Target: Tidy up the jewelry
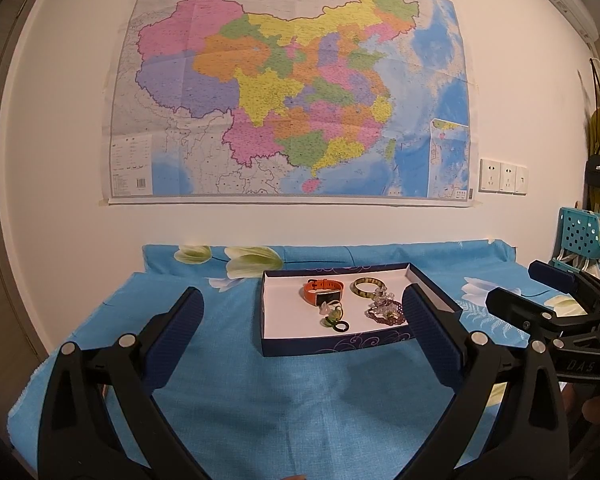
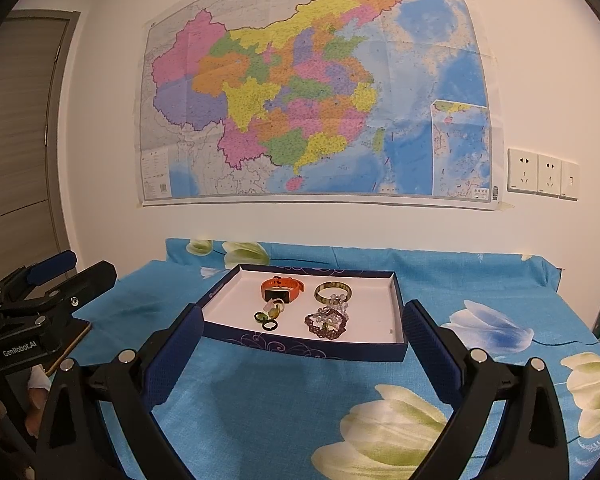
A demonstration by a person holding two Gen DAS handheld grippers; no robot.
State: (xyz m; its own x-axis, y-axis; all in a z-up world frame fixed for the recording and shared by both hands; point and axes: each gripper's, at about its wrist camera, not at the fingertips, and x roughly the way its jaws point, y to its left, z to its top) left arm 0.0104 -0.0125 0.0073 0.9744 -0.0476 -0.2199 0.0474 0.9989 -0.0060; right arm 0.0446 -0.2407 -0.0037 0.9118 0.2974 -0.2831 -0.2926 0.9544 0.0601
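Big map point(image 1: 288, 88) covers the wall ahead of you, w/ sockets point(image 2: 542, 174) to its right. Below it, the blue floral cloth point(image 1: 284, 392) covers the table.

On the cloth sits the dark blue tray point(image 2: 292, 346), white inside, straight ahead of both your grippers, past the fingertips and apart from them. From the left wrist cam it lies between centre and the right finger, whose tip overlaps its right edge in view. From the right wrist cam it sits centred between the two fingers.

Your left gripper point(image 1: 302, 306) is spread wide, nothing btwn the fingers; it hangs above the cloth. Your right gripper point(image 2: 302, 320) is spread just as wide and holds nothing.

All jewelry lies inside the tray:
- orange smart band point(image 2: 281, 289), back left
- green bangle point(image 2: 334, 293), back right, near the band
- purple bead bracelet point(image 2: 327, 325), front right, touching a clear crystal piece point(image 2: 336, 302) that overlaps the bangle
- small green rings point(image 2: 269, 314), front left, just in front of the band
- black ring point(image 2: 269, 325), nearest the front wall
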